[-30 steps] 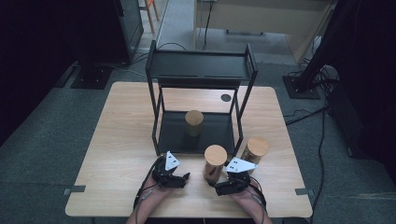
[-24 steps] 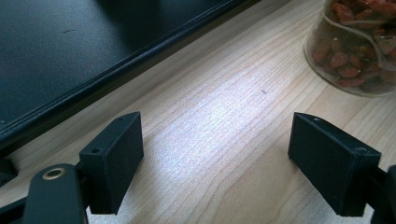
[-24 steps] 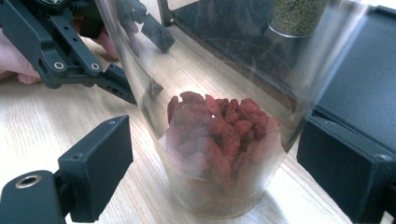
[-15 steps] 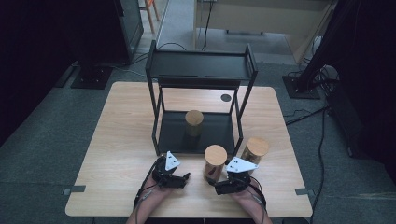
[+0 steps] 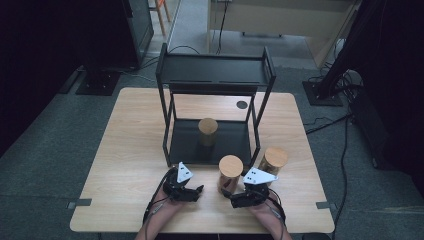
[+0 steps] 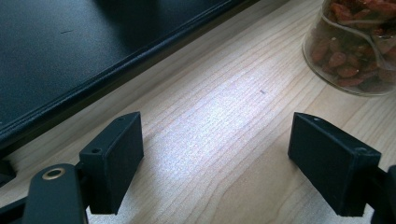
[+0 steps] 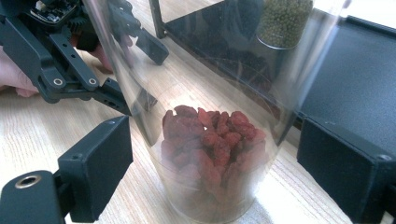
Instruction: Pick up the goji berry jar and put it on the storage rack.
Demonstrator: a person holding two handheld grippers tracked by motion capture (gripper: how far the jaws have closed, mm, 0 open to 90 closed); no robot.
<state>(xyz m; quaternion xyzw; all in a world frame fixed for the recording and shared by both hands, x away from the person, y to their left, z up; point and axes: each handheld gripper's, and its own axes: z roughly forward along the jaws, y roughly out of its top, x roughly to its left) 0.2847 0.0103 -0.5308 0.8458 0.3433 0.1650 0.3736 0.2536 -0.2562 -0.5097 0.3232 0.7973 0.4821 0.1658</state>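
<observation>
A glass jar of red dried berries (image 5: 230, 172) with a cork lid stands on the wooden table, just in front of the black rack (image 5: 215, 75). My right gripper (image 5: 228, 193) has its jaws on either side of this jar (image 7: 210, 154), with a small gap showing on each side, so it is open. My left gripper (image 5: 196, 191) rests on the table to the left of the jar, open and with only bare wood between its jaws (image 6: 215, 158). The berry jar (image 6: 355, 46) shows at the upper right of the left gripper view.
A jar of green beans (image 5: 208, 131) sits on the rack's lower shelf (image 5: 185, 145), also seen behind the berry jar (image 7: 285, 23). A third cork-lidded jar (image 5: 273, 161) stands to the right, by the rack's front right leg. Bare table (image 5: 115, 150) lies to the left.
</observation>
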